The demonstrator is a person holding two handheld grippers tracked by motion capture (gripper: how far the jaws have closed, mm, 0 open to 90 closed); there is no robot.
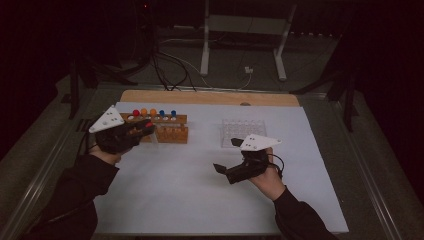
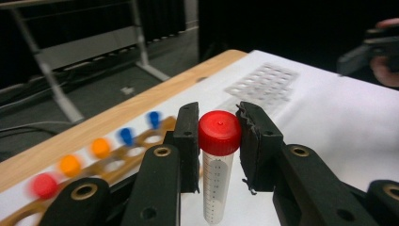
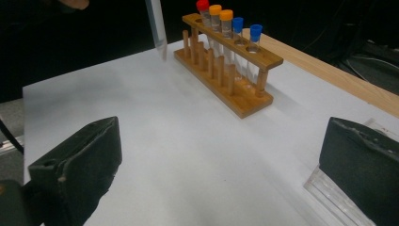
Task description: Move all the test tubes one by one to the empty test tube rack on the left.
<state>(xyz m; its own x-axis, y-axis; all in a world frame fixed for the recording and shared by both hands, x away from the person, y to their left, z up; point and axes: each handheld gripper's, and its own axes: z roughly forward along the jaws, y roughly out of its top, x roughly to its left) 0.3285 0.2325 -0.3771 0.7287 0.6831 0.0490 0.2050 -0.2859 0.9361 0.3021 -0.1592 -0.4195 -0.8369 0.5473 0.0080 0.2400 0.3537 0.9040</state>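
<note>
A wooden rack (image 1: 167, 131) stands near the far left of the white sheet (image 1: 190, 175), with five capped tubes in its top row: one red (image 3: 203, 5), two orange (image 3: 215, 9), two blue (image 3: 256, 32). To its right lies a clear plastic rack (image 1: 243, 131). Beyond the sheet runs a wooden board edge (image 1: 210, 97), and on the floor behind it stand a white metal frame (image 1: 245, 35) and dark cables (image 1: 167, 70).

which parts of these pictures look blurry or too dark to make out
High view: dim, the room behind the table nearly black. Left gripper view: the red-capped tube is sharp, the wooden rack and clear tray smeared. Right gripper view: evenly lit, near pads soft.
</note>
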